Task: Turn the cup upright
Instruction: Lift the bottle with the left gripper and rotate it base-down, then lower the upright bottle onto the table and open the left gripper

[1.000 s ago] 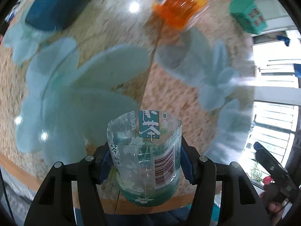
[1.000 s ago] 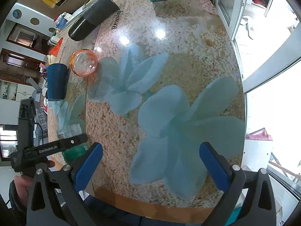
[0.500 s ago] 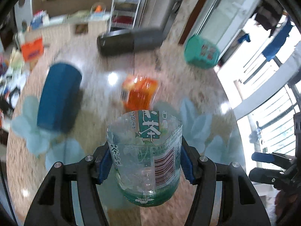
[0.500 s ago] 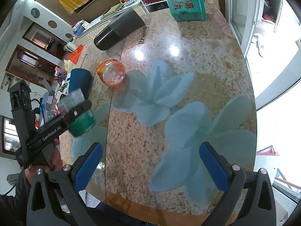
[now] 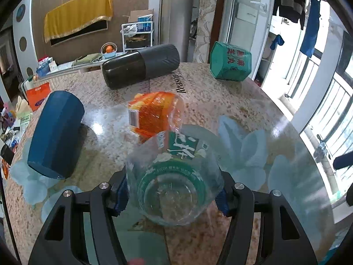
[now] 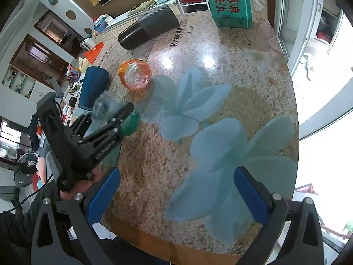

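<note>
My left gripper (image 5: 174, 193) is shut on a clear plastic cup with a green label (image 5: 174, 174), cut from a tea bottle. The cup's open mouth faces the camera and its green base points toward the table. In the right wrist view the left gripper (image 6: 114, 119) holds the cup (image 6: 130, 123) tilted just above the table's left part. My right gripper (image 6: 176, 196) is open and empty over the near table edge.
On the round stone table (image 5: 253, 101) lie an orange clear cup (image 5: 154, 114), a blue cup (image 5: 55, 134), a black cylinder (image 5: 141, 66) and a green box (image 5: 229, 61). The orange cup (image 6: 134, 77) lies close beyond the held cup.
My left gripper has tilted up and rotated with the cup: the view went from looking down at the table to looking across it. The cup's mouth now faces the camera. The right gripper shifted slightly.
</note>
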`<action>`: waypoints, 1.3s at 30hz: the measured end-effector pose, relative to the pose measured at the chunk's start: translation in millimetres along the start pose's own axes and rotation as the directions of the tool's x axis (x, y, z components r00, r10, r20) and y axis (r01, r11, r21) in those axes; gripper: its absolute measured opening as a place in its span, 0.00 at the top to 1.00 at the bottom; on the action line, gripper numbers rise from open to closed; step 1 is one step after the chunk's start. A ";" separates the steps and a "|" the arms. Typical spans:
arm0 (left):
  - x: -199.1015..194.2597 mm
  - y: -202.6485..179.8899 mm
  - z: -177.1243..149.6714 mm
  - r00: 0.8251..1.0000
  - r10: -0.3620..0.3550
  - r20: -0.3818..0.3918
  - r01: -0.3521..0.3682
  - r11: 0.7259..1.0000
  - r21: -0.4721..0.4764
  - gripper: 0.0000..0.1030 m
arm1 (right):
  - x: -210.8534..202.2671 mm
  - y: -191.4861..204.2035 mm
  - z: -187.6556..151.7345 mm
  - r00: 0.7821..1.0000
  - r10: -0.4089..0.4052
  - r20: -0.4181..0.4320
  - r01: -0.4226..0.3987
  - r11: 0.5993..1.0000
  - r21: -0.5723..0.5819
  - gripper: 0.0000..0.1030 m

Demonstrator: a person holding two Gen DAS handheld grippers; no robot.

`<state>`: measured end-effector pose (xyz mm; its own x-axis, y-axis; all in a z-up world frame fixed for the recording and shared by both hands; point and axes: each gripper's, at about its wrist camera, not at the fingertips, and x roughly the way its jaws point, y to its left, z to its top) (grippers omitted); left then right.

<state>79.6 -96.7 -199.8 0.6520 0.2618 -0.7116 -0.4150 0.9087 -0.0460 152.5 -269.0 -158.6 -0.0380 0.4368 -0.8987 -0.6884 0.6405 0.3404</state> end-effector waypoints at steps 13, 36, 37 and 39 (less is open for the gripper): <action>8.0 1.6 -20.1 0.999 0.001 -0.051 -0.003 0.999 -0.050 0.31 | 7.9 -7.7 -5.2 0.999 -0.013 -0.034 0.013 1.000 0.000 0.00; -59.3 22.8 35.3 0.986 -0.067 -0.154 0.061 0.997 -0.048 0.02 | -0.4 16.8 9.8 0.999 -0.022 0.040 0.020 0.998 0.059 0.00; -64.4 25.4 41.3 0.985 -0.079 -0.154 0.072 0.996 -0.051 0.00 | -2.2 20.0 12.8 0.998 -0.028 0.047 0.026 0.998 0.054 0.00; -74.4 33.3 53.5 0.982 -0.115 -0.152 0.106 0.992 -0.064 0.00 | -6.6 29.5 19.4 0.996 -0.072 0.057 0.070 0.997 0.038 0.00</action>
<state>51.2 -68.5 -110.9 0.5913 0.1035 -0.7998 -0.3832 0.9087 -0.1657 146.5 -240.8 -137.2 0.0528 0.4250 -0.9037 -0.6612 0.6930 0.2873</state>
